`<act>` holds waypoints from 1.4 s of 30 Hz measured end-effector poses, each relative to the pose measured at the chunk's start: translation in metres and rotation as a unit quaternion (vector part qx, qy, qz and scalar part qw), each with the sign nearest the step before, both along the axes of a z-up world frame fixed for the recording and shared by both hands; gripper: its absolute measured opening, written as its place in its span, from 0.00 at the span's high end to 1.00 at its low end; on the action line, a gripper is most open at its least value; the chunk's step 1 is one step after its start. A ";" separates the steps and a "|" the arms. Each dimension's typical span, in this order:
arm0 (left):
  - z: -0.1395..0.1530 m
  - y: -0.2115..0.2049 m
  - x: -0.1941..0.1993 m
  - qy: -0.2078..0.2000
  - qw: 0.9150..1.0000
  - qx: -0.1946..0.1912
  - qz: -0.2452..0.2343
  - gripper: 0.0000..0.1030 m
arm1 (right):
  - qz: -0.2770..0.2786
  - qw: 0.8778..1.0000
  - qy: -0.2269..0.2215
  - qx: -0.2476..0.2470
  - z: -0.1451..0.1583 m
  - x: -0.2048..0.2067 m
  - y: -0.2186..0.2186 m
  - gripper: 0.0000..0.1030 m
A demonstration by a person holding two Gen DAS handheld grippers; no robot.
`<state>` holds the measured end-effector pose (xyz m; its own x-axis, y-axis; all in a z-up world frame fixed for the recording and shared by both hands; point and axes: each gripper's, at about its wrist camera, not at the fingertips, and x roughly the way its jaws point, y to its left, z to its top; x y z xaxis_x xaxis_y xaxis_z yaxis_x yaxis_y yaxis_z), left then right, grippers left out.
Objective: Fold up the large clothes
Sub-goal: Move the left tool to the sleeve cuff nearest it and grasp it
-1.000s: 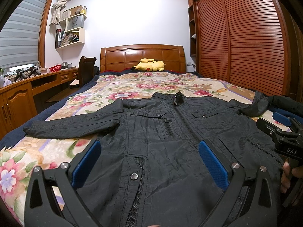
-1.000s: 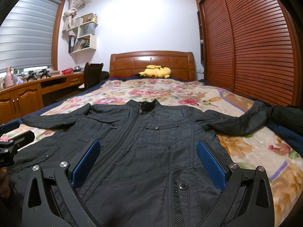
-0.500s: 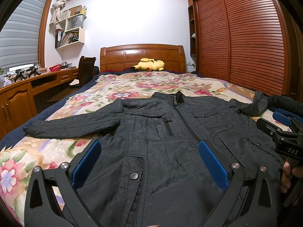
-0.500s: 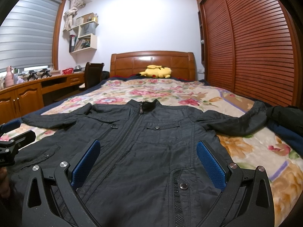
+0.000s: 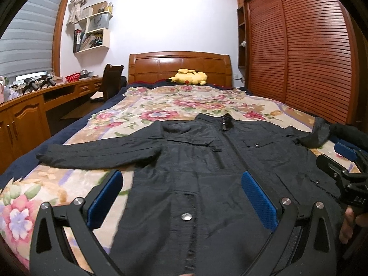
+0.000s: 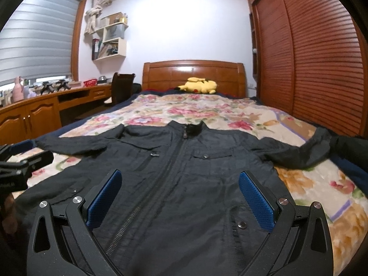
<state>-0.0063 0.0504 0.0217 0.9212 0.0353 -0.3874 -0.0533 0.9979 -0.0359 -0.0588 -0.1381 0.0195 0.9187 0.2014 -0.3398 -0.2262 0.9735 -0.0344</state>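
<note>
The left gripper (image 5: 181, 197) hangs with its blue-padded fingers (image 5: 258, 201) spread wide, nothing between them, above the lower front of a dark jacket (image 5: 207, 161). The right gripper (image 6: 180, 195) is likewise wide open and empty over the jacket's hem (its blue pads (image 6: 104, 199) frame the zip line). Each tool shows at the edge of the other's view: the right gripper at the far right of the left wrist view, with fingers of the person's hand (image 5: 347, 225) beneath it, and the left gripper at the far left of the right wrist view.

The jacket lies flat and face up on the bed (image 6: 230, 112), zipped, collar toward the headboard (image 6: 193, 73), hem toward the cameras. Both sleeves stretch out sideways; the left sleeve (image 5: 99, 154) rests on the floral bedspread, while the right sleeve (image 6: 303, 151) reaches the bed's edge, next to another dark garment (image 6: 352, 149).

Farther off, a yellow plush toy (image 6: 200, 86) sits against the headboard. A wooden desk (image 5: 27, 112) with a chair (image 5: 111, 82) runs along the left wall under a window blind (image 6: 34, 39), wall shelves (image 5: 94, 34) hang above, and a louvred wardrobe (image 6: 310, 57) fills the right side.
</note>
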 end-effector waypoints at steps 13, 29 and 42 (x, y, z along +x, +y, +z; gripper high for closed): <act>-0.009 0.065 0.004 0.034 0.998 0.022 0.047 0.00 | 0.045 0.999 0.000 -0.008 0.009 0.008 0.043 0.00; -0.020 0.158 0.023 0.072 0.991 0.023 0.109 0.00 | 0.101 0.995 0.020 -0.011 0.016 0.052 0.109 0.00; -0.046 0.236 0.056 0.118 0.981 0.029 0.150 0.00 | 0.159 0.985 0.054 -0.033 -0.006 0.096 0.187 0.00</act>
<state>0.0499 0.2863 -0.0239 0.7514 0.3200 -0.5771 -0.3449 0.9360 0.0699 0.0368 0.0489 0.0132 0.7709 0.4469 -0.4539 -0.5249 0.8493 -0.0553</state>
